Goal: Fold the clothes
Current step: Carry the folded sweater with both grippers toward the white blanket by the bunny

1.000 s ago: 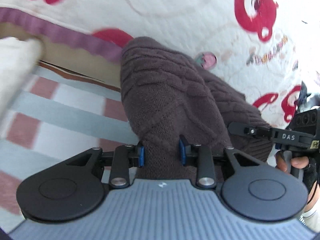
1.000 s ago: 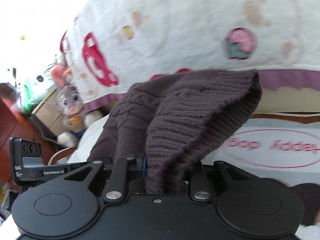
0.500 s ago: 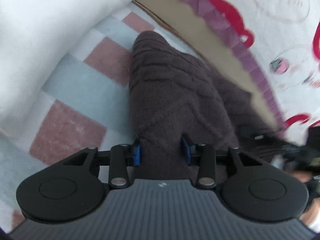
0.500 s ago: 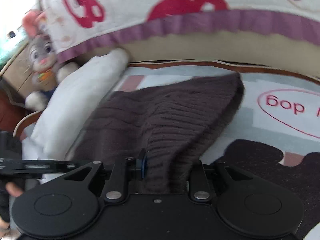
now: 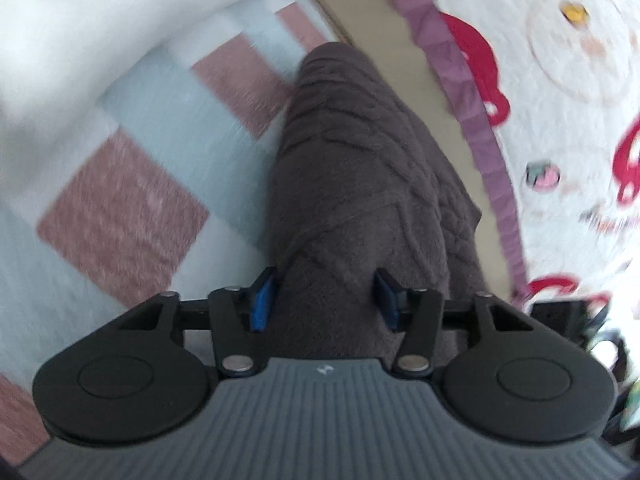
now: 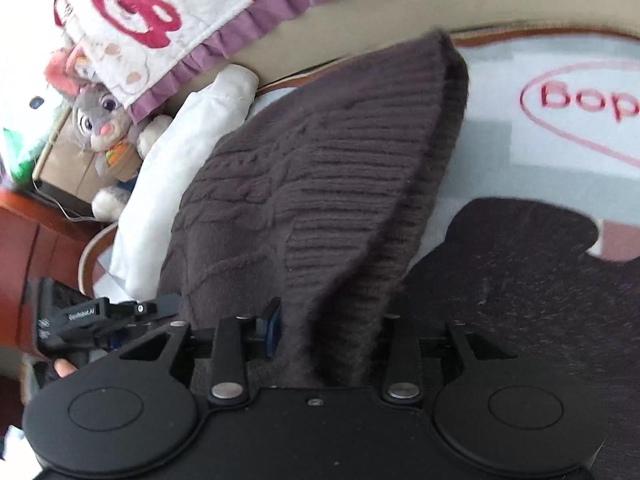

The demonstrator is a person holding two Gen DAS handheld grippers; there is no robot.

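- Left wrist view: left gripper [image 5: 324, 300], jaws opening, blue pads [image 5: 260, 304] set wide on either side of a brown knit sweater [image 5: 360, 168]. The fabric fills the gap between them; the left pad shows a sliver of daylight beside the cloth, and the grip looks slack, though blur leaves this uncertain.
- Brown knit sweater: cable-patterned, lying in a long ridge that runs away from the gripper over a checked blanket [image 5: 120, 216] of pale blue and dusty pink squares.
- White pillow [image 5: 72, 40]: upper left of that view, on the blanket, beside the sweater's far end.
- Quilt [image 5: 572, 92]: white with red prints and a purple ruffled border, along the right.
- Right wrist view: right gripper [image 6: 324, 328], jaws opening, a ribbed hem of the same sweater [image 6: 320, 184] bunched between them; the right pad is hidden behind the cloth.
- Sweater here rises in a peaked fold toward the quilt [image 6: 168, 12], its left part draped against the pillow [image 6: 176, 168].
- Dark patch [image 6: 520, 280] printed on the blanket, to the right of the fold.
- Plush rabbit [image 6: 104, 120]: grey, propped under the quilt edge at left.
- Left gripper [image 6: 100, 316] visible low left, with a fingertip on its handle.
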